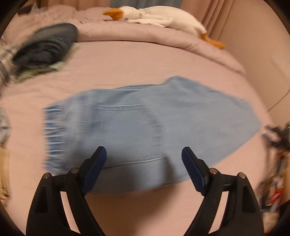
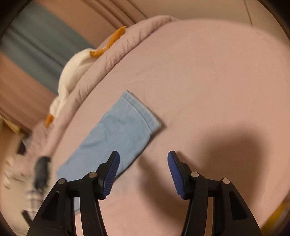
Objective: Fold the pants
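Light blue denim pants (image 1: pixel 137 127) lie flat on the pink bed sheet (image 1: pixel 126 63), waistband at the left, a back pocket facing up. My left gripper (image 1: pixel 144 154) is open and empty, hovering over the near edge of the pants. In the right wrist view the hem end of the pants (image 2: pixel 117 134) lies left of centre. My right gripper (image 2: pixel 143 158) is open and empty, above the sheet just right of the leg. Both views are blurred by motion.
A pile of dark folded clothes (image 1: pixel 47 47) sits at the back left of the bed. A white plush goose (image 1: pixel 159 16) lies on the rolled pink duvet (image 1: pixel 163 38) along the far edge, also in the right wrist view (image 2: pixel 72 72). Cluttered items (image 1: pixel 277 163) at right.
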A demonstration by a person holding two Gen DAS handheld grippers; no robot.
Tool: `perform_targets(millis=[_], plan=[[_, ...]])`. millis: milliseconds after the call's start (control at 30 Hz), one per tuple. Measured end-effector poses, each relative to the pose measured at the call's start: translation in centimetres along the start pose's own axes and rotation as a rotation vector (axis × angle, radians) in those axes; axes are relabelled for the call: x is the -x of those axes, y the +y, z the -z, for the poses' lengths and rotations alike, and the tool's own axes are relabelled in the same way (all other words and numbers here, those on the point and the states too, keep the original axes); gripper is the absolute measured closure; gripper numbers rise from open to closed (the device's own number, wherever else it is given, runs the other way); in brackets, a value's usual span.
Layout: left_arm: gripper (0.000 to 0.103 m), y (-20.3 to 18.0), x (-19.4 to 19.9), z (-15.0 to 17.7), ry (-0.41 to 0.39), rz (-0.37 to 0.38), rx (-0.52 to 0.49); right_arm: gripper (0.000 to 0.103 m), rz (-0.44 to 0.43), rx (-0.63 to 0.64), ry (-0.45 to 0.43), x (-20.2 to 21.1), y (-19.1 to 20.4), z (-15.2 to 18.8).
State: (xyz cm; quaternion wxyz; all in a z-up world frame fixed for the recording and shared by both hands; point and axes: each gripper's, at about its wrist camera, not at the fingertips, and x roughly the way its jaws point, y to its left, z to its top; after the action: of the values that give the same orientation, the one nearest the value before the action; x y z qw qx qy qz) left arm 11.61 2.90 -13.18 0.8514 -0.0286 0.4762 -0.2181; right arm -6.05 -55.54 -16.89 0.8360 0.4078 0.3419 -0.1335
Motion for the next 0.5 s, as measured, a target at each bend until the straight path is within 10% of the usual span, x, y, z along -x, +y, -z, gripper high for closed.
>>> perform_targets(millis=[367, 500], plan=[[0.017, -14.7, -10.6, -4.0, 0.193, 0.413, 0.033, 0.050, 0.002, 0.083, -0.142, -3.0, 2.5, 0.5], [0.019, -16.8, -14.0, -4.9, 0.238, 0.443, 0.103, 0.090, -0.003, 0.056, -0.140, -3.7, 2.8, -0.2]])
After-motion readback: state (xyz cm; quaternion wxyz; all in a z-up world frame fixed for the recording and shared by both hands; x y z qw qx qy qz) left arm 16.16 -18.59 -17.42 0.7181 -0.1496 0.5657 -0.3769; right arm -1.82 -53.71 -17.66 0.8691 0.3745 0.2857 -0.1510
